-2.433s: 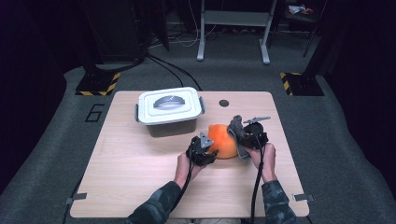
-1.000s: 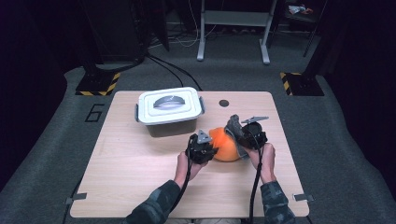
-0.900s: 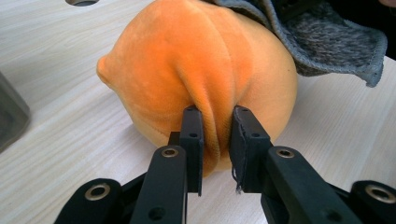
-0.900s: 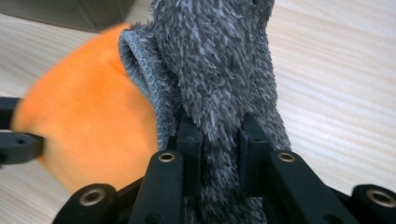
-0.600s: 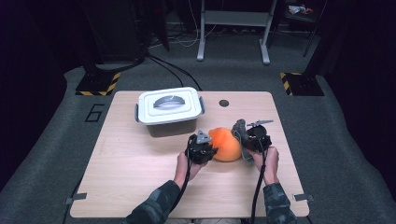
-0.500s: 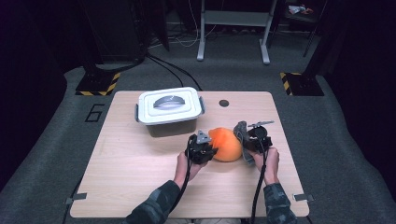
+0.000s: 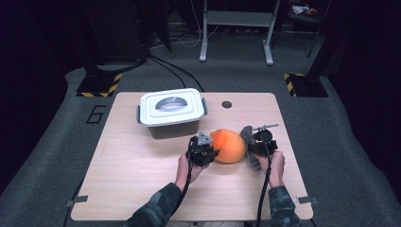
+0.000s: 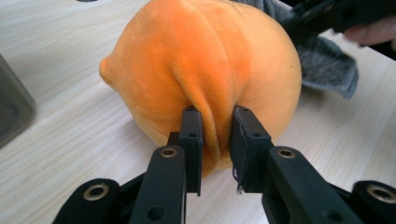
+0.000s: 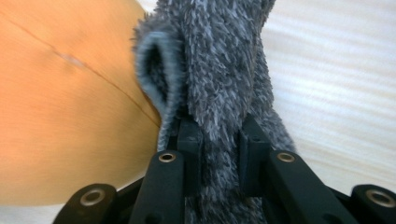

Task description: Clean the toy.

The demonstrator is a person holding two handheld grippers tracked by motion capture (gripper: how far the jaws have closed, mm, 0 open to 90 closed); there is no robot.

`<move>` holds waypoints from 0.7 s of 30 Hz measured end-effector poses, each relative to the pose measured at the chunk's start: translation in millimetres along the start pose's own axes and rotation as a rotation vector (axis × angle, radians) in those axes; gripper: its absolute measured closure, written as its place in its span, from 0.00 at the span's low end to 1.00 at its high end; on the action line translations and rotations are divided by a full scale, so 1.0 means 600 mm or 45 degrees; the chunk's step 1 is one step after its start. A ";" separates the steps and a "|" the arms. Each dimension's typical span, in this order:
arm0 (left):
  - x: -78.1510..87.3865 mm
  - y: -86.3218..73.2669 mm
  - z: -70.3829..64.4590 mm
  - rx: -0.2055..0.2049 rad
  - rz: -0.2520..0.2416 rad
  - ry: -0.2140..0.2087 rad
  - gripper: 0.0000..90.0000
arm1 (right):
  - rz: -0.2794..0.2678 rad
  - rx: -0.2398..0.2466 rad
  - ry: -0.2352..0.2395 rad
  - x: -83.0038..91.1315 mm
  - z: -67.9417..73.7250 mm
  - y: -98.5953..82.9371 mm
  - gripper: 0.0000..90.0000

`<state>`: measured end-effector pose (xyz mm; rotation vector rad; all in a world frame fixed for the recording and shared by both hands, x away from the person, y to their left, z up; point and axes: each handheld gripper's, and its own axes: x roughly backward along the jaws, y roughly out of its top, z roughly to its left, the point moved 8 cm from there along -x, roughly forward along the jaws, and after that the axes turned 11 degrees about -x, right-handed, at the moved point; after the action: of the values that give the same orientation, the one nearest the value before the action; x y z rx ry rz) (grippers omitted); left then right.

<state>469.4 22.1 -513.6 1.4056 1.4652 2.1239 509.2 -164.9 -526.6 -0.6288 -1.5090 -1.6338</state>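
An orange plush ball (image 7: 229, 145) lies on the wooden table (image 7: 132, 179), right of centre. My left gripper (image 7: 213, 152) is at its left side, shut on a pinched fold of the orange plush (image 8: 201, 65); the fold stands between the jaws of the left gripper (image 8: 216, 116). A grey fuzzy cloth (image 7: 248, 137) hangs at the ball's right side. My right gripper (image 7: 249, 145) is shut on the grey cloth (image 9: 219, 60), which bunches up between the jaws of the right gripper (image 9: 219, 130), with the orange plush (image 9: 60, 107) pressed beside it. The grey cloth (image 8: 327, 70) shows behind the ball.
A white lidded box (image 7: 171, 106) with side clips stands at the back, left of the ball; its corner (image 8: 11, 116) shows at the left. A dark round hole (image 7: 227, 104) is in the tabletop near the far edge. Dark carpet surrounds the table.
The ball and both grippers have shifted slightly right and toward the person. The right gripper has drawn the grey cloth out to the ball's right side.
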 end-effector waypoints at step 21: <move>-0.001 -0.001 -0.003 -0.008 0.009 -0.006 0.84 | -0.122 0.264 0.139 0.052 0.133 0.050 0.83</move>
<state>468.3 20.9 -514.8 1.4152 1.4529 2.1259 503.5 -92.9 -471.4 -0.3535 -1.6222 -1.5306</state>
